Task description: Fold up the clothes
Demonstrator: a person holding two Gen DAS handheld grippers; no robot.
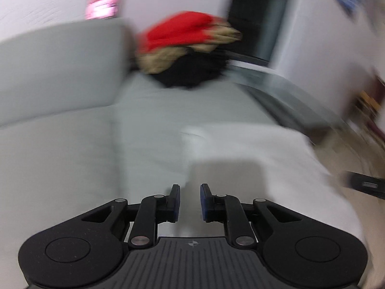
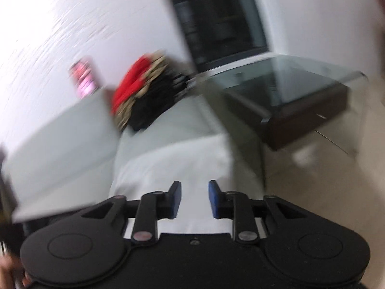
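My left claw [image 1: 190, 202] stands spread with nothing between its blue pads, and my right claw [image 2: 194, 198] is the same: parted and empty. Both point down at a slant over the white garment [image 1: 252, 149], which lies flattened on the seat of the grey sofa [image 1: 60, 144], its near part running under both claws and its far edge reaching toward the middle of the seat. In my left view the other claw's dark body shows at the right edge, low beside the cloth. Both views are smeared, so I cannot make out hems, sleeves or a collar.

To do this step well, I judge I should first steady both hands until the cloth's edge reads clearly, then take matching points on either side of the near edge, pinching only the layer I mean to fold. The lift should be level and even so the fold lands square.

At the far end of the sofa sits a heap of red, tan and black clothes [image 1: 190, 48], well apart. A glass-topped surface [image 2: 300, 82] stands beyond the sofa's front edge.
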